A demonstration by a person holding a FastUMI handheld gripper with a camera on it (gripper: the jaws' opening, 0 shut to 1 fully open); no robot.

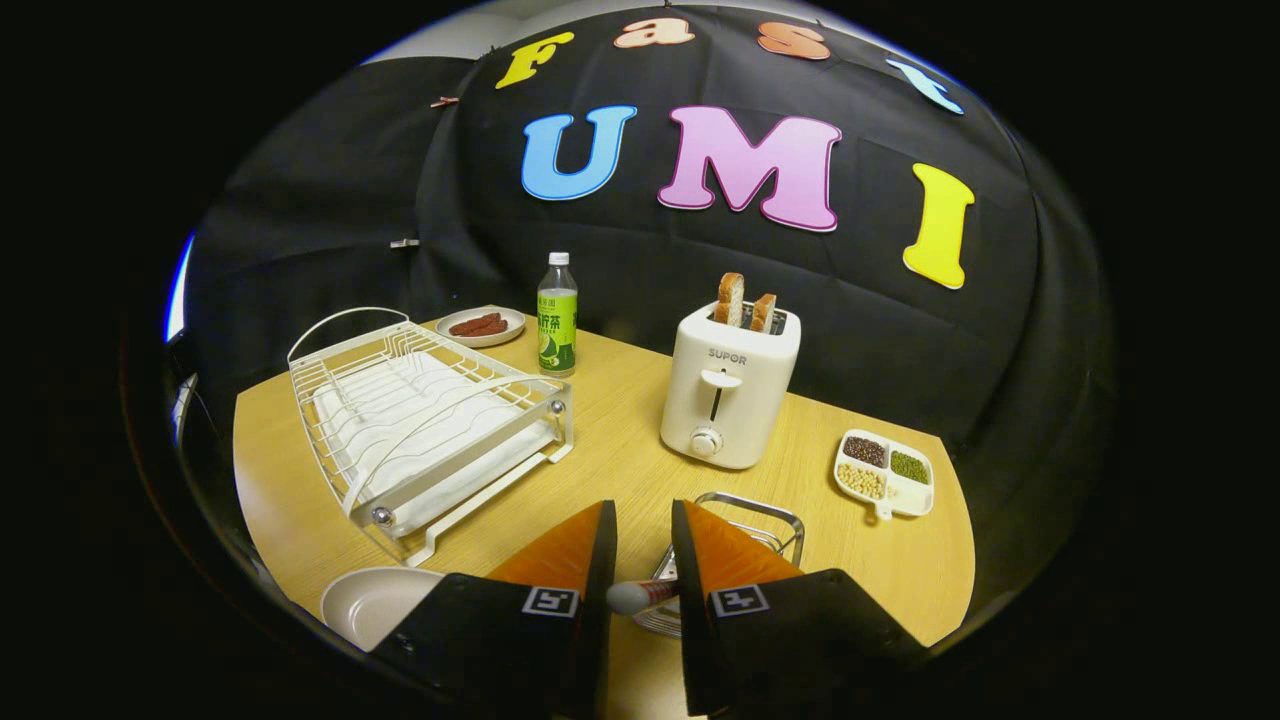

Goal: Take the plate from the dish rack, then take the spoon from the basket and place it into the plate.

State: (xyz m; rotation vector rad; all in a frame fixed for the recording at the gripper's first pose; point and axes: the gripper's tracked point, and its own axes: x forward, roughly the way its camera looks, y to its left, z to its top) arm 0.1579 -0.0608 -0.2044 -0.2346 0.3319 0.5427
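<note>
At a booth table (620,430), a hand-held gripper (640,525) hovers low over the near edge, its two fingers drawn close but with a narrow gap between them. A spoon (640,596) lies crosswise in that gap, its pale rounded handle end poking out between the fingers; whether both fingers press on it cannot be told. Just behind the right finger sits a wire basket (762,520), its rim rising above the tabletop. An empty white plate (372,603) rests at the near left corner of the table, beside the left finger. Beyond it stands a white dish rack (430,425) along the left side. At the far edge are a small dish of sausages (481,326) and a green-labelled bottle (557,315). A white toaster (728,395) holding two bread slices stands mid-table, with a divided tray of beans (885,472) toward the right edge.
</note>
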